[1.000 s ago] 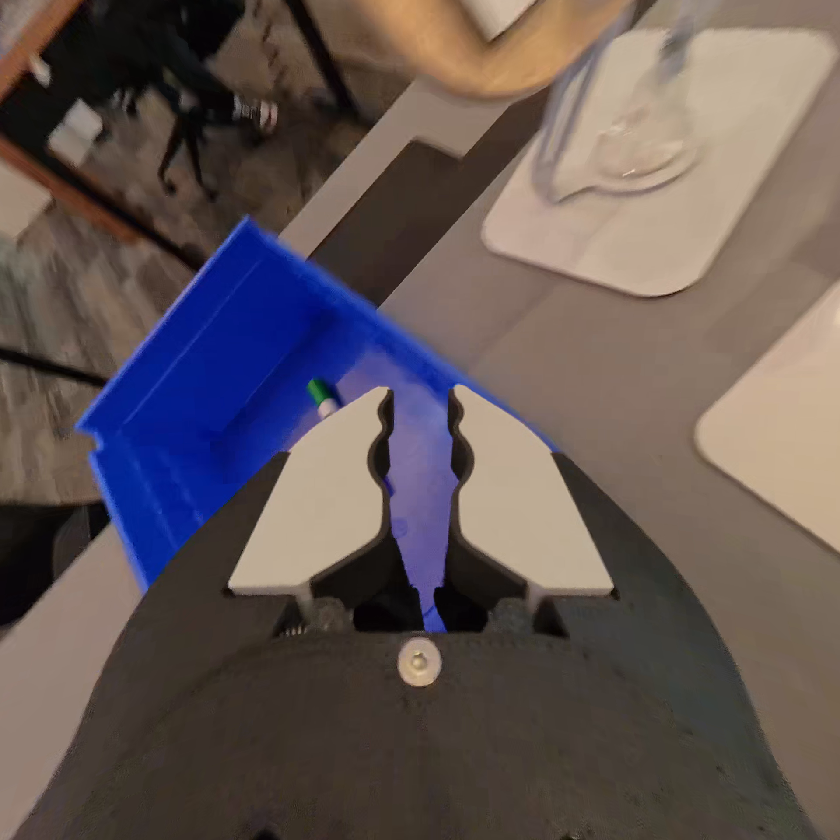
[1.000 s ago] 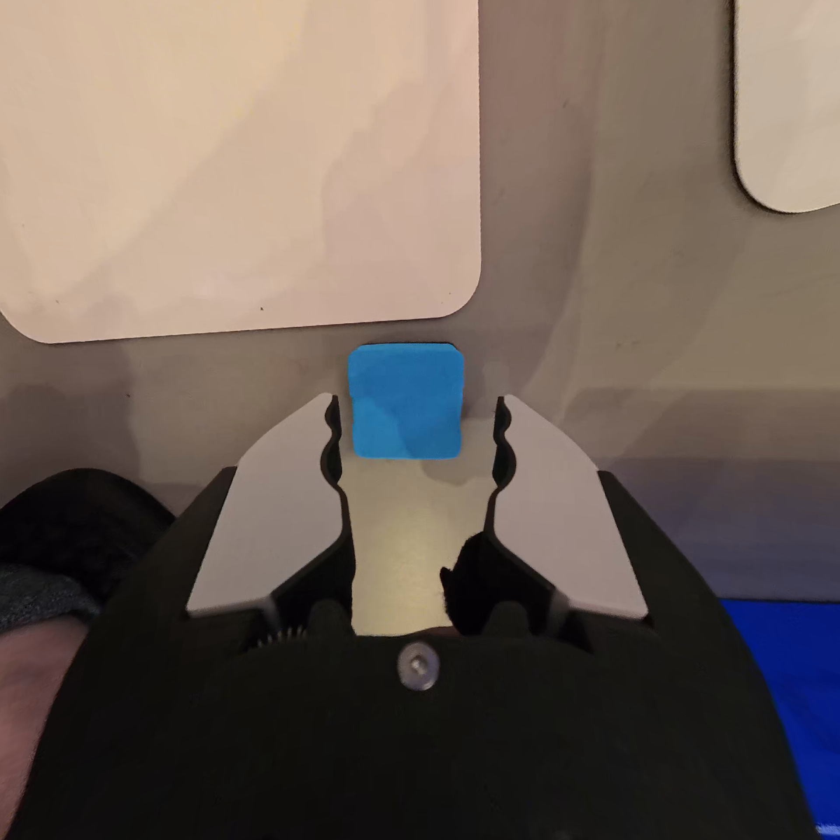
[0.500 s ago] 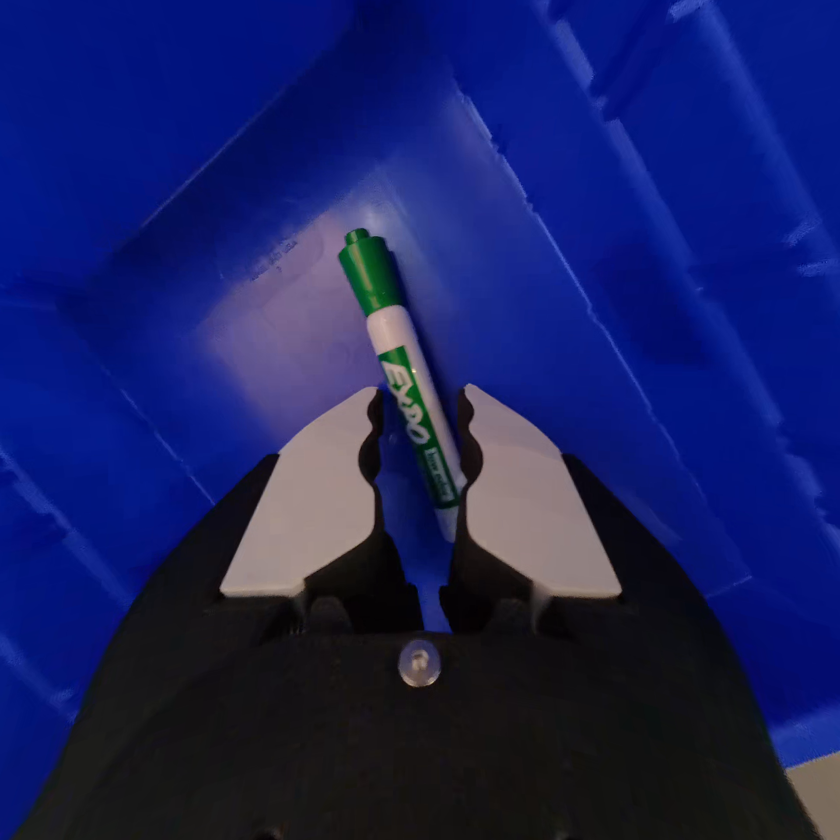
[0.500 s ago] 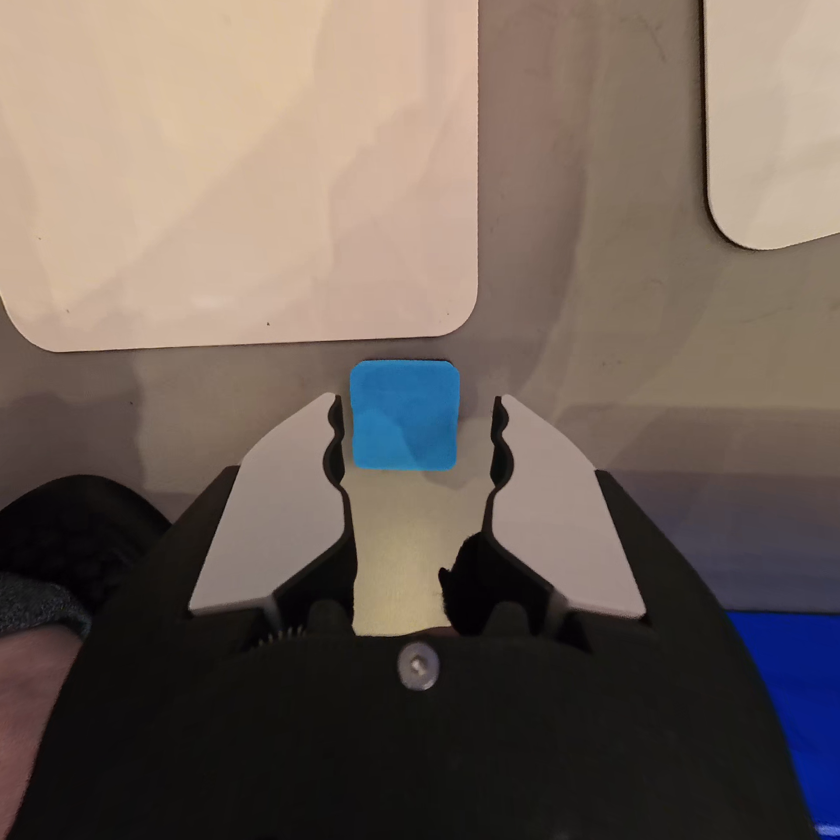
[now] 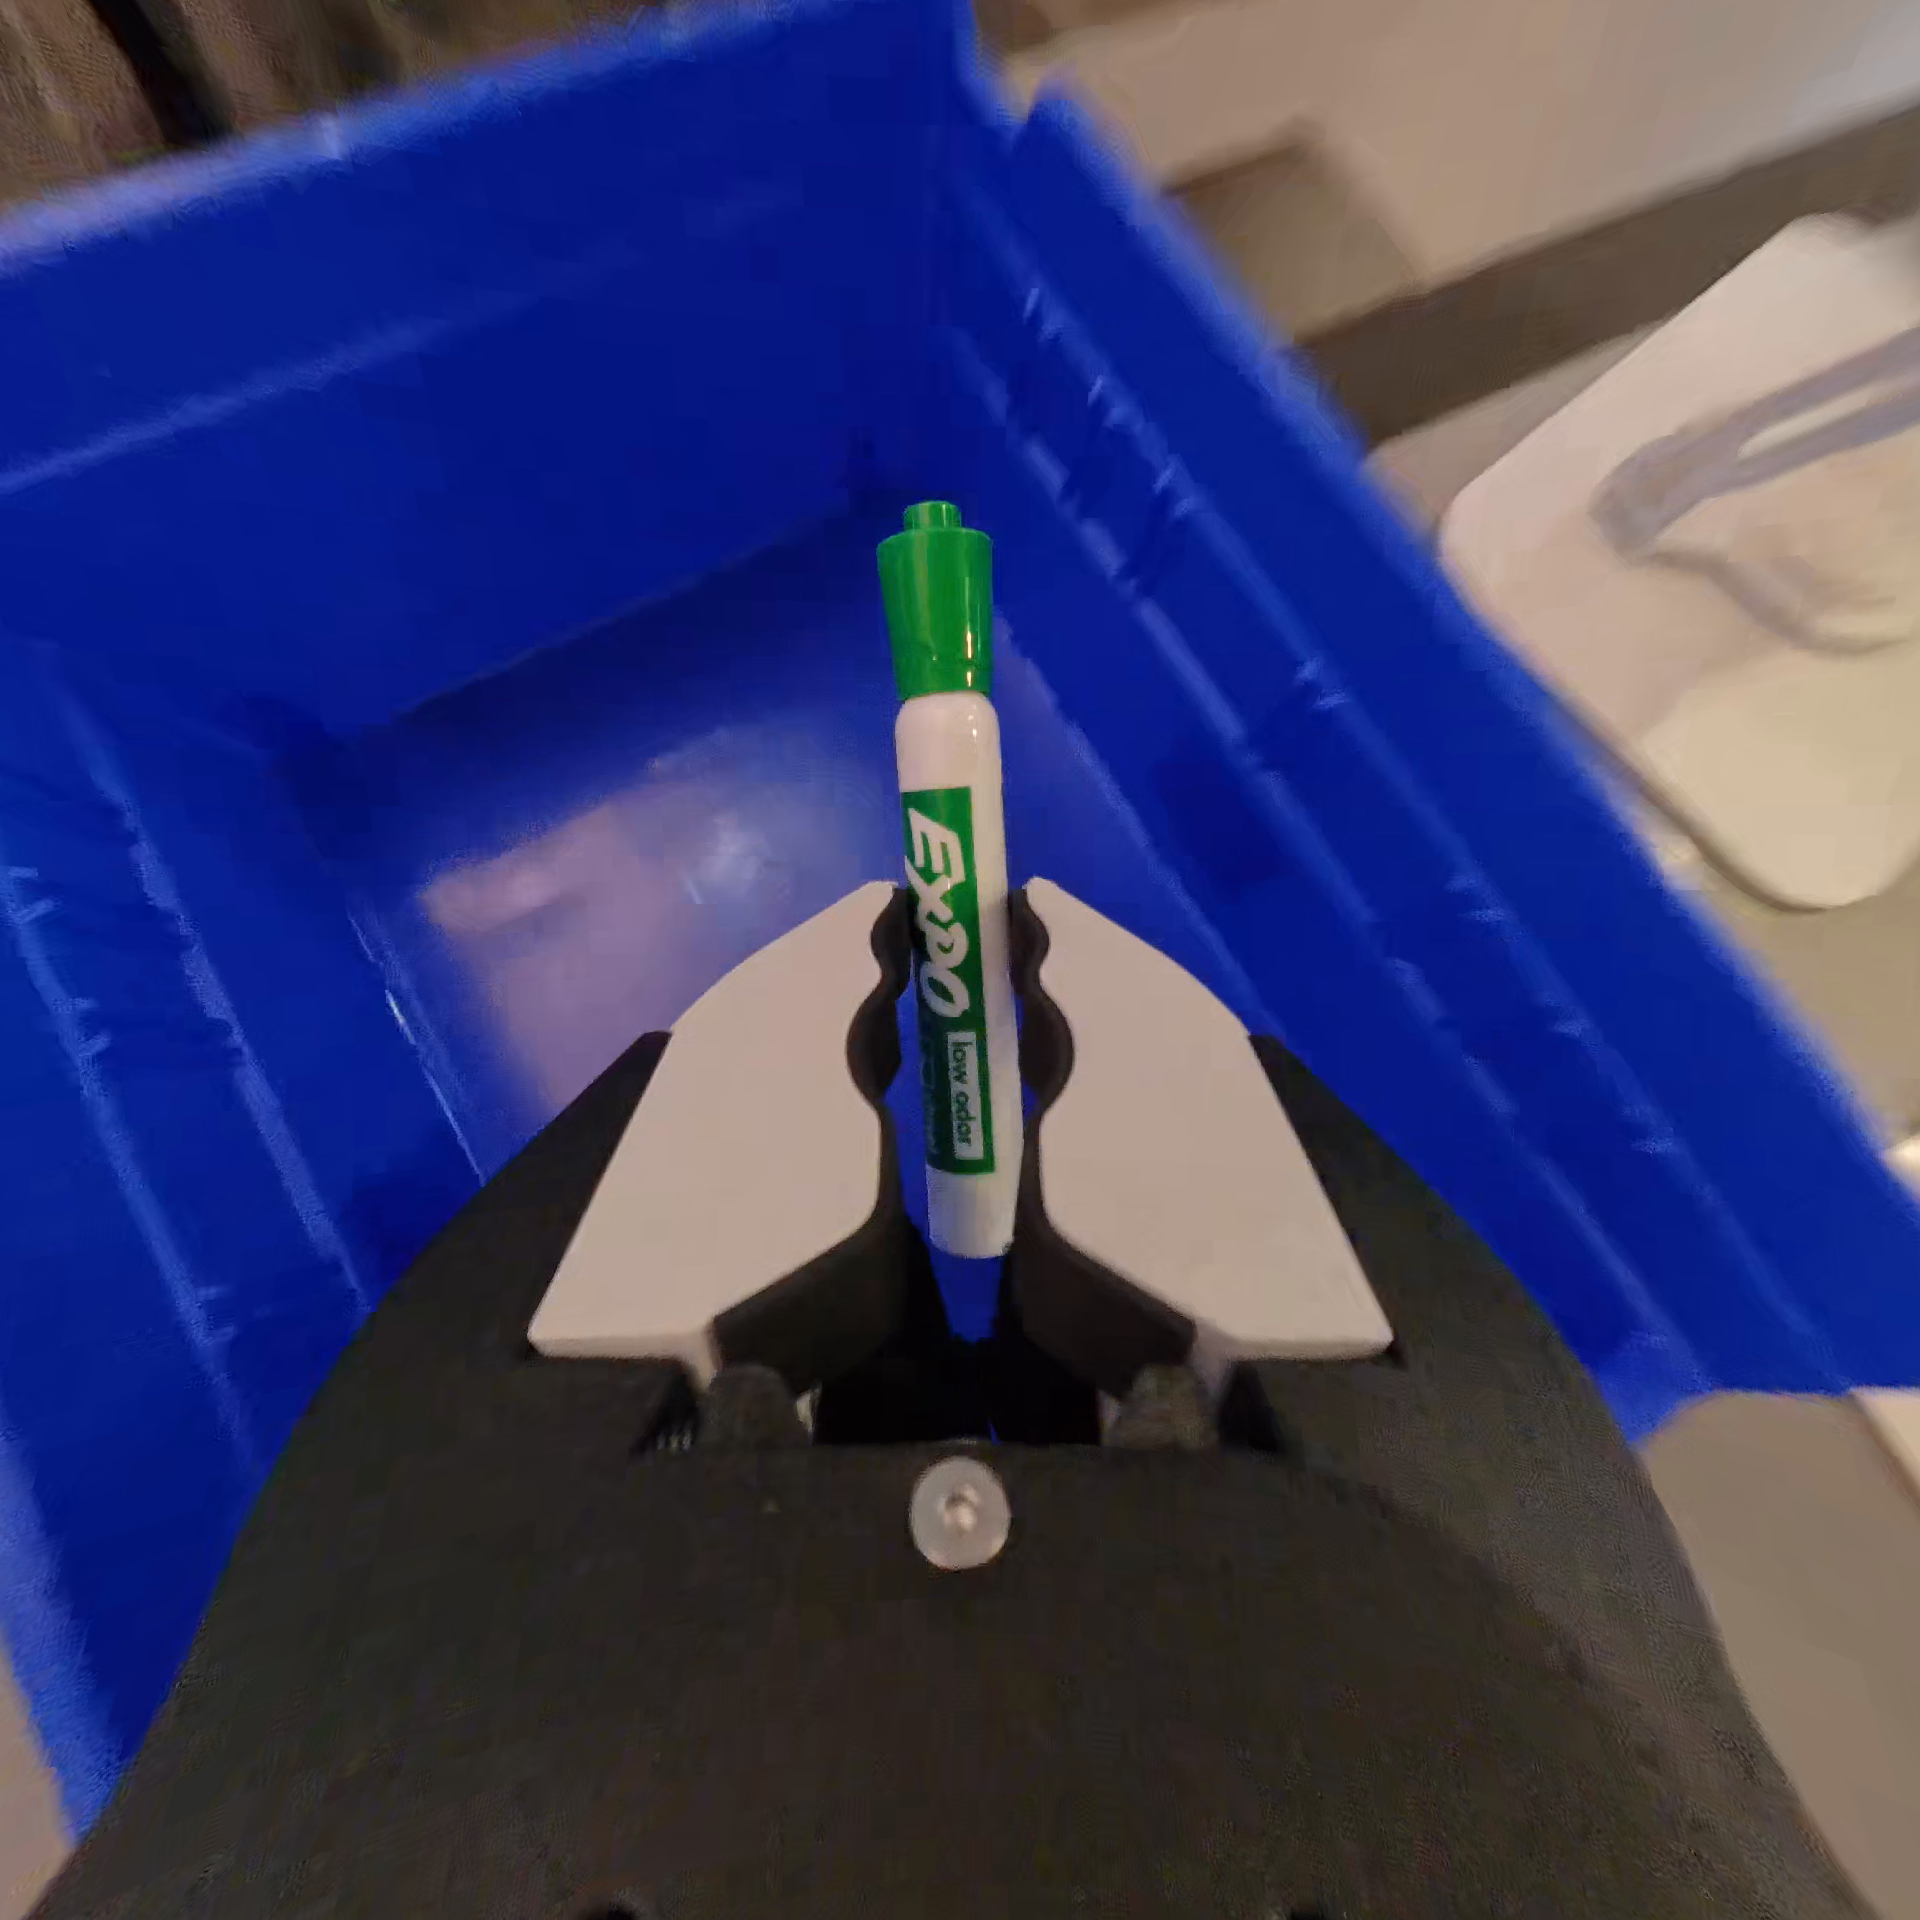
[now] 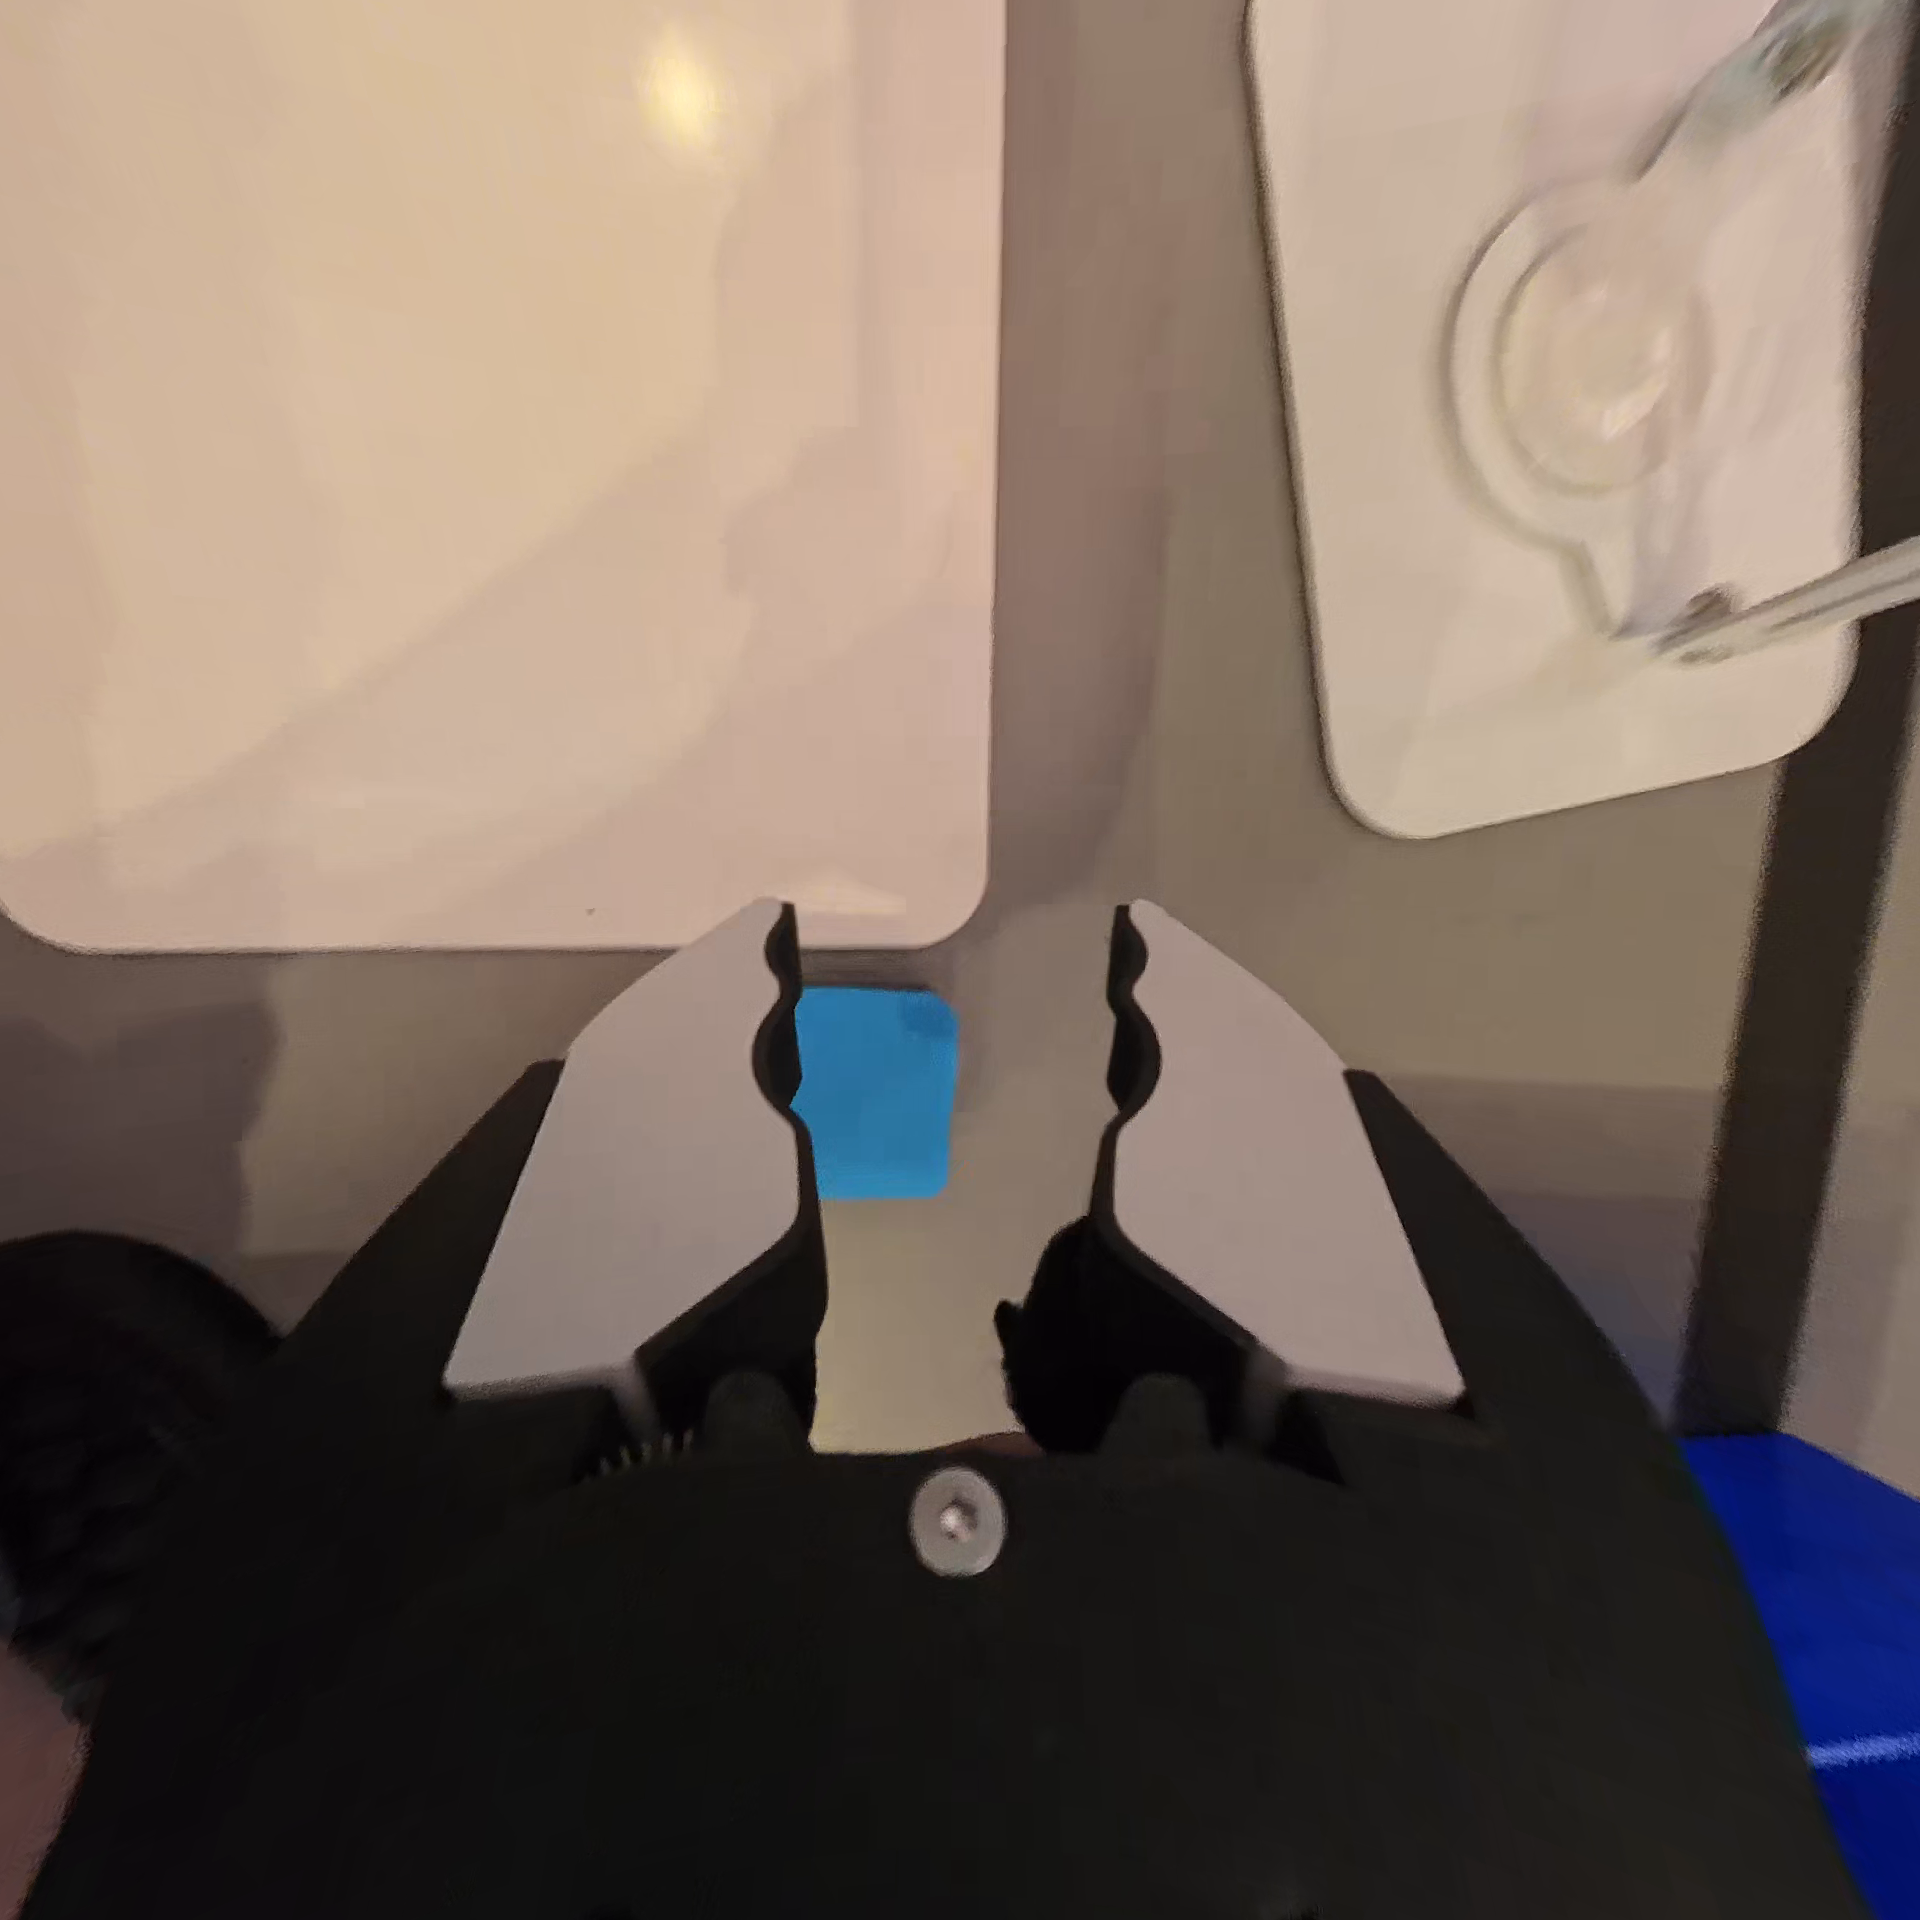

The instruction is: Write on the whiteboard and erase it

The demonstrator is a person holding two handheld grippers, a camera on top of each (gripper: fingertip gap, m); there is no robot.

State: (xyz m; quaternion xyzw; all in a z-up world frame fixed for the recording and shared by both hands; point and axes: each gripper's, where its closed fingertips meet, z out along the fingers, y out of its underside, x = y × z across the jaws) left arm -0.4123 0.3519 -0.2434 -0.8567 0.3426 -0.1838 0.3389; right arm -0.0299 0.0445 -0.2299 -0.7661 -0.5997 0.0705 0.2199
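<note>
My left gripper [image 5: 958, 914] is shut on a green-capped white marker [image 5: 948, 852]. It holds the marker along its fingers, cap pointing away, above the inside of a blue bin [image 5: 520, 416]. My right gripper [image 6: 954, 935] is open over the grey table. A small blue eraser [image 6: 883, 1091] lies on the table between its fingers, next to the left finger; the right finger stands clear of it. A large whiteboard [image 6: 468, 468] lies just beyond the eraser.
A second whiteboard [image 6: 1455, 644] lies at the right with a clear stand [image 6: 1600, 364] on it; it also shows in the left wrist view [image 5: 1714, 675]. A corner of the blue bin [image 6: 1829, 1621] sits at the lower right. A dark sleeve [image 6: 104, 1403] is at the lower left. About 50 cm separates my left fingertips from my right.
My left gripper went into the bin, closed on the marker and has lifted it off the bin floor. My right gripper moved forward over the eraser and narrowed a little.
</note>
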